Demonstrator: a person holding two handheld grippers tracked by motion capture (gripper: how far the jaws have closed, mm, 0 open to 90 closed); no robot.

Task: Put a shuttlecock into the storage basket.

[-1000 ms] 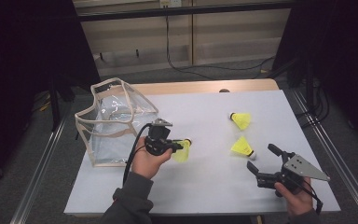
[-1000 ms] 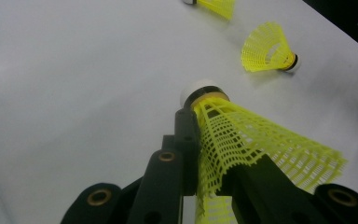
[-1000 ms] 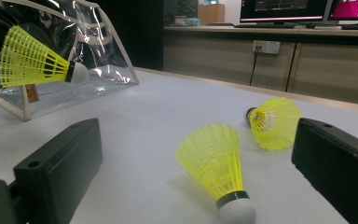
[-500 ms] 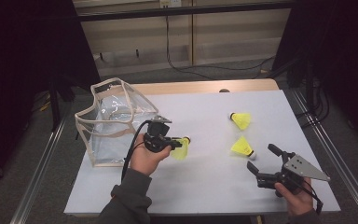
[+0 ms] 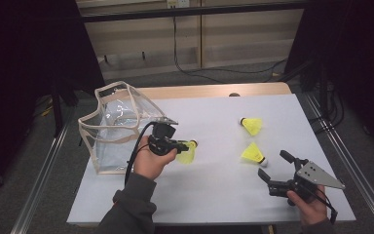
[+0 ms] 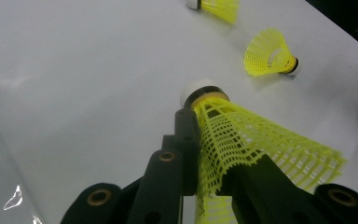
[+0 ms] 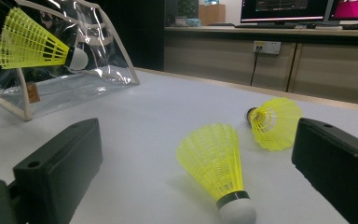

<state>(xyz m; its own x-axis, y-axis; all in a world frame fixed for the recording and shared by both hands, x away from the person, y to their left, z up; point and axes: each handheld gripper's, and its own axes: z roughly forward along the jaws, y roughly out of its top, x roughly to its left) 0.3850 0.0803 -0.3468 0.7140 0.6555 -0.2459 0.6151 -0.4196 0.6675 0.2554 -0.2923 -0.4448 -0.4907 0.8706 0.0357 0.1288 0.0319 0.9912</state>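
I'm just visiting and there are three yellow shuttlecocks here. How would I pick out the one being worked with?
Start at the clear bag on the white table's left side. Just right of it, the left gripper is shut on a yellow shuttlecock. Unlike the two shuttlecocks lying loose farther right, it is pinched by its mesh skirt.

Looks like a lab or office test room to me: white-topped desk framed by dark curtains, lit computer monitors on a long wooden counter, wall socket with cables.

Tool clamped on yellow shuttlecock
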